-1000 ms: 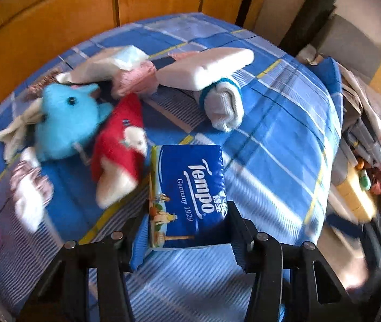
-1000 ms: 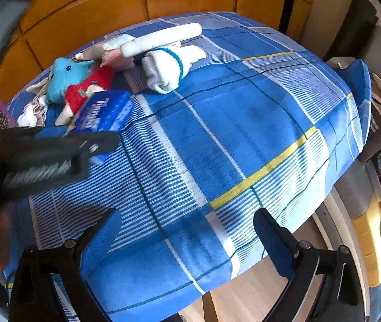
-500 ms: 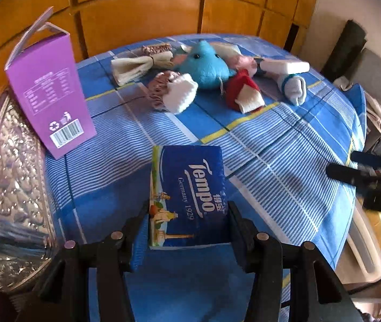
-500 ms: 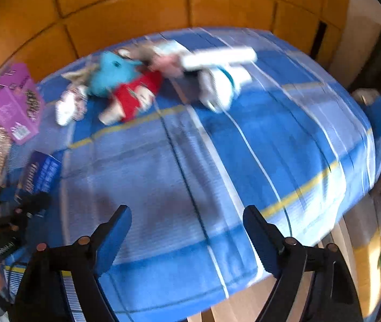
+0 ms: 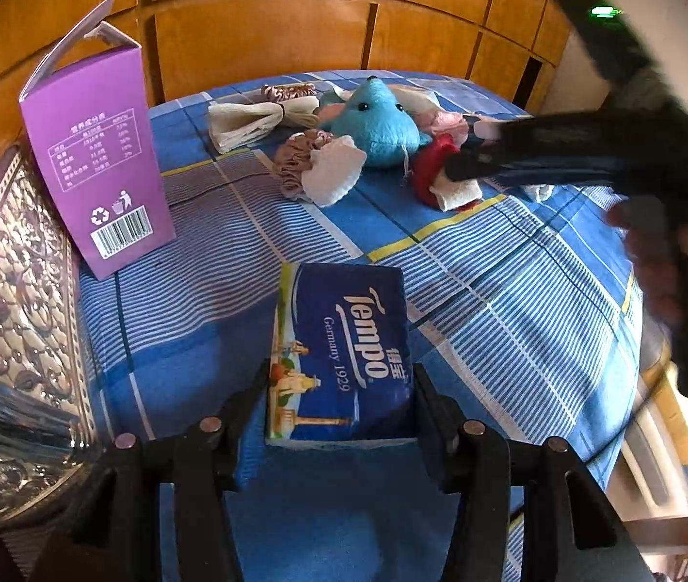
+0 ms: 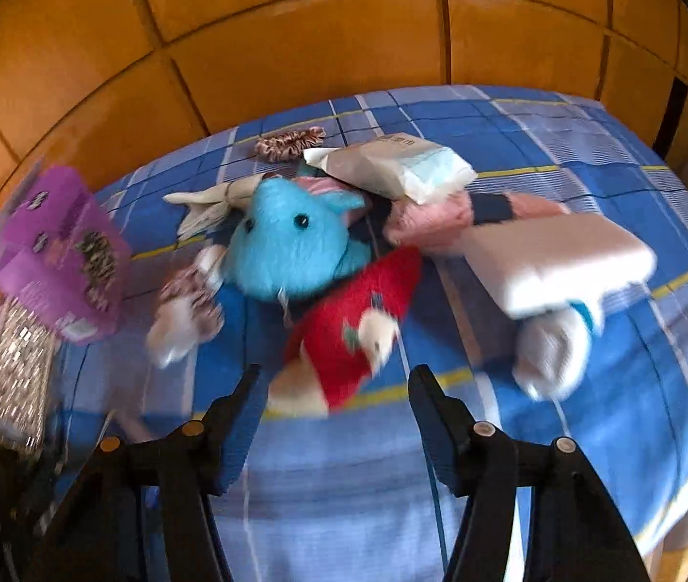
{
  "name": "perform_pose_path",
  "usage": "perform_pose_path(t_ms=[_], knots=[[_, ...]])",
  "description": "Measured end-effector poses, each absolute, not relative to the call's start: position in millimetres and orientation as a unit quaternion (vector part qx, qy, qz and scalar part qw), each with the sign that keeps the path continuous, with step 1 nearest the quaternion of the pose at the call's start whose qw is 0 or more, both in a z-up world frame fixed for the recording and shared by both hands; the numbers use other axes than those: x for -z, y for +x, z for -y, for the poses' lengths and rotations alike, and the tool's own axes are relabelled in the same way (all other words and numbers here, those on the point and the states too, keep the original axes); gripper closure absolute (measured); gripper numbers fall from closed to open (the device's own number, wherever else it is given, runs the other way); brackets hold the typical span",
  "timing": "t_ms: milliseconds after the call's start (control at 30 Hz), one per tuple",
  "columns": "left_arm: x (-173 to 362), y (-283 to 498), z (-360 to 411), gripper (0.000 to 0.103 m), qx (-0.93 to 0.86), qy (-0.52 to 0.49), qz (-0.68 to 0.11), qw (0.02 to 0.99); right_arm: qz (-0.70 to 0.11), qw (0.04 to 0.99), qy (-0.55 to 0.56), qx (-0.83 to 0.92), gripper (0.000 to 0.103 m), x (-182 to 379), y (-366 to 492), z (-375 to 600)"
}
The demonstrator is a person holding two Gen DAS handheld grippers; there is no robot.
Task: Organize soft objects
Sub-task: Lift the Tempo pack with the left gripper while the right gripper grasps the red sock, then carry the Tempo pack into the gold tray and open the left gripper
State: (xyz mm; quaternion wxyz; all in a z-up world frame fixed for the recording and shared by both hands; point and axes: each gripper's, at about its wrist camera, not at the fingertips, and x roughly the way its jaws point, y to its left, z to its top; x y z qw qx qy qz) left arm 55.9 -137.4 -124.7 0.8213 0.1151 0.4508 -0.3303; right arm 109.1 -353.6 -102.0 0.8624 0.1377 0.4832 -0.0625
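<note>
My left gripper (image 5: pixel 339 378) is shut on a blue Tempo tissue pack (image 5: pixel 341 349), held just above the blue plaid cloth (image 5: pixel 513 300). Further back lie a blue plush toy (image 5: pixel 375 126), a red sock (image 5: pixel 428 172) and a brown-and-white sock (image 5: pixel 317 169). In the right wrist view my right gripper (image 6: pixel 334 388) hovers over the near end of the red sock (image 6: pixel 348 325); its jaws are closing and nothing is pressed between them. Behind it sit the blue plush toy (image 6: pixel 290 247), a pink sock (image 6: pixel 433 216) and a white tissue pack (image 6: pixel 557 262).
A purple carton (image 5: pixel 96 145) stands at the left beside a silver embossed tray (image 5: pixel 9 320). A cream bow (image 5: pixel 256 119), a scrunchie (image 6: pixel 288 140), a paper-wrapped pack (image 6: pixel 392 165) and a white-and-teal sock (image 6: pixel 557 344) lie around the pile. Wooden panelling (image 6: pixel 319 39) backs the table.
My left gripper carried the tissue pack leftwards, away from the pile towards the purple carton, then held still. My right gripper swung in over the red sock and its jaws narrowed.
</note>
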Motion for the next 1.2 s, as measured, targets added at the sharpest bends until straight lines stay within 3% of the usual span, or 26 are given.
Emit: perform_pose_path(t_ms=[100,133,267,533,767,1033,1200], knots=[[125.8,54.0,137.7,0.051,0.329,0.116,-0.447,0.823,-0.494,0.854,0.146,0.069,0.045,115.7,129.8,362.4],[126.3,54.0,137.9,0.051,0.329,0.116,-0.447,0.824,-0.499,0.851,0.15,0.068,0.06,120.3,133.3,365.1],[127.1,52.6,137.3,0.051,0.329,0.117,-0.446,0.824,-0.493,0.858,0.136,0.052,0.079,119.0,128.6,357.8],[114.5,58.2,132.4,0.051,0.333,0.097,-0.458,0.818,-0.509,0.846,0.158,0.014,0.08,117.9,69.6,350.8],[60.3,64.8,158.7,0.051,0.361,0.091,-0.427,0.824,-0.499,0.846,0.188,0.015,0.076,123.3,38.7,350.1],[-22.1,157.0,216.7,0.051,0.336,0.084,-0.402,0.848,-0.49,0.857,0.157,0.02,0.074,124.9,38.9,340.9],[-60.2,232.3,183.5,0.051,0.265,0.035,-0.399,0.877,-0.485,0.861,0.151,0.019,0.074,125.3,36.5,337.8]])
